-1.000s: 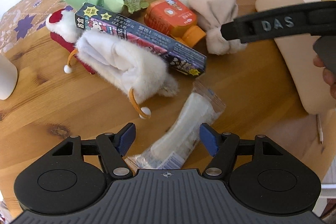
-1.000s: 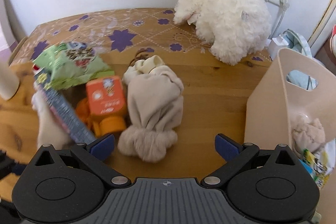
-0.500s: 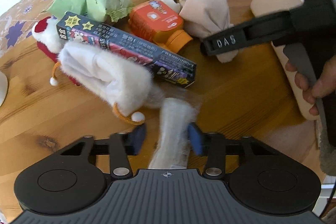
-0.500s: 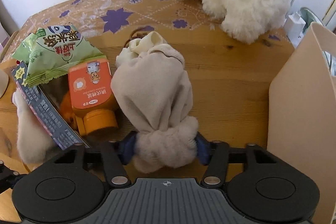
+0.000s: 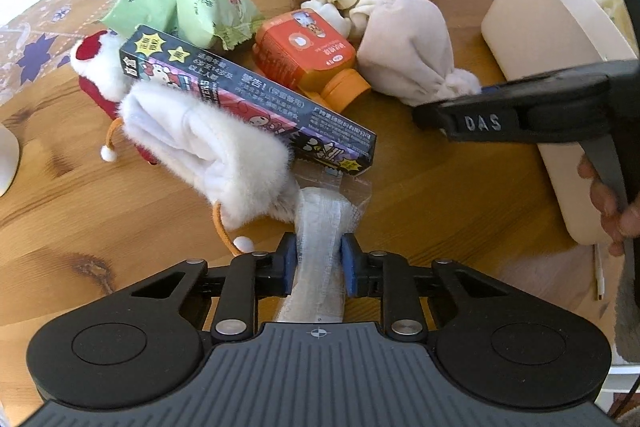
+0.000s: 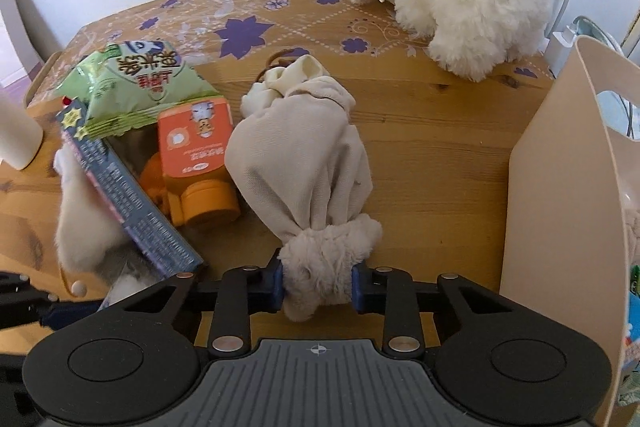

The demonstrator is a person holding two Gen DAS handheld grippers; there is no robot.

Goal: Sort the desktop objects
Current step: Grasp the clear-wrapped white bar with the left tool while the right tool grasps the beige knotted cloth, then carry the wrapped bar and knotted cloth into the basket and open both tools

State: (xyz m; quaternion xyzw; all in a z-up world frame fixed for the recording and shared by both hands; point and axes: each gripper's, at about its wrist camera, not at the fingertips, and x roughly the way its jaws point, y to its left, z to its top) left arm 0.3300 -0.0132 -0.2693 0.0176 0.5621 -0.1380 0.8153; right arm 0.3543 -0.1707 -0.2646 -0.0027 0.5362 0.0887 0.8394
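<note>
Desk lot, wooden tabletop (image 6: 440,155), sorting in progress

Item 1: long white wafer-like snack in clear plastic wrapper (image 5: 320,231). Lies flat on the wood, long axis running straight away from the left gripper (image 5: 318,265), near end passing between the blue pads. Jaws closing on it; both pads (image 5: 289,263) appear to touch the wrapper's sides. Far end tucks under the corner of the dark flat cardboard box with cartoon print (image 5: 248,95) and beside the white furry pouch with orange drawstring (image 5: 208,147).

Item 2: beige cloth drawstring bag with fluffy gathered neck (image 6: 308,167). Long axis also points away from its tool, the right gripper (image 6: 318,287), which is closing across the fluffy neck, pads sunk into the pile at both sides. The body of the bag rests on the table just beside the orange squeeze bottle (image 6: 196,163).

Destination, by judgement: the tall beige plastic carrier with cut-out handle (image 6: 560,187), standing to the right of the bag. The right hand is the nearer to it; the wafer must cross the table
</note>
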